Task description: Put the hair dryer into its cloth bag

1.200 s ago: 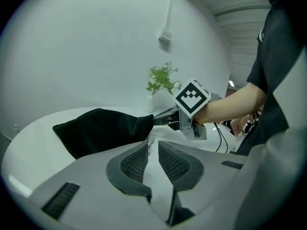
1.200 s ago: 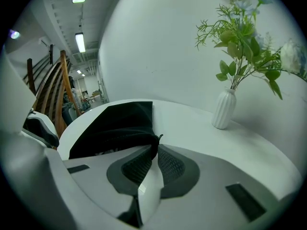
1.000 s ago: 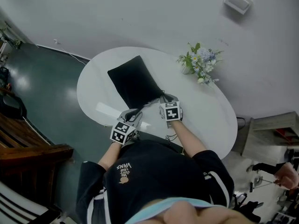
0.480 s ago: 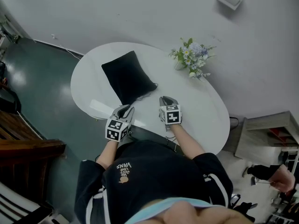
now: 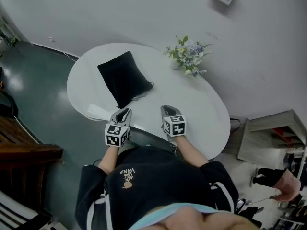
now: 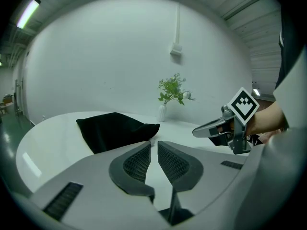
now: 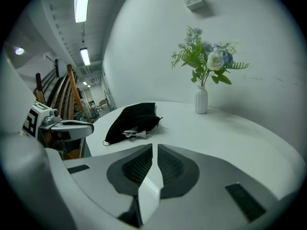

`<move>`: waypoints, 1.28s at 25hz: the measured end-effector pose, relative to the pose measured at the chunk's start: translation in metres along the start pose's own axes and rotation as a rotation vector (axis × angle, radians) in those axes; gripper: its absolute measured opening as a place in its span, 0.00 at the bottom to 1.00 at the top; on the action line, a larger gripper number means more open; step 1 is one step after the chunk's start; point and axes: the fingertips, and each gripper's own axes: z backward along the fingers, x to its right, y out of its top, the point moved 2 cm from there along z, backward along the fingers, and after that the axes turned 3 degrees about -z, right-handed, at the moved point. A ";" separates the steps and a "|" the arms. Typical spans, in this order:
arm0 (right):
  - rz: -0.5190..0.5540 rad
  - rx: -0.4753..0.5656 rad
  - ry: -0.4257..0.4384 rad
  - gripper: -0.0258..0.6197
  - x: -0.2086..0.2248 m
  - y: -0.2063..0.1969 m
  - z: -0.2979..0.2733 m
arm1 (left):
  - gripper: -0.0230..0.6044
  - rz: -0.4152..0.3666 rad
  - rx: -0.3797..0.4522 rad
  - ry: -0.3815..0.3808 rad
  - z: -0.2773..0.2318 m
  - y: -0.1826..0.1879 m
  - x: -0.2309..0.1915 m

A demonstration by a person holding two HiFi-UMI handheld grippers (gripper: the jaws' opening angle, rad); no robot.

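Observation:
The black cloth bag (image 5: 123, 78) lies flat and bulging on the far left of the white oval table (image 5: 206, 109). No hair dryer shows. A white plug and cord (image 7: 134, 134) lie at the bag's (image 7: 136, 116) near end. Both grippers hang over the table's near edge, apart from the bag (image 6: 112, 128). My left gripper (image 5: 123, 113) is shut and holds nothing. My right gripper (image 5: 168, 109) is also shut and holds nothing. The left gripper (image 6: 153, 143) view shows the right one (image 6: 216, 128) off to the side. The right gripper (image 7: 154, 146) view shows the left one (image 7: 67, 126).
A small white vase of flowers (image 5: 188, 56) stands at the table's far right by the wall. Wooden furniture (image 5: 24, 152) stands on the dark floor to the left. A low shelf (image 5: 273, 138) and another person (image 5: 288, 183) are at the right.
Both grippers have drawn back from the bag's near end towards the person's body, the right one farther. The bag stays on the table.

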 end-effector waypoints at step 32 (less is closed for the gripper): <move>-0.024 -0.003 0.150 0.11 -0.042 -0.026 0.054 | 0.07 0.030 0.032 0.034 0.046 -0.017 0.030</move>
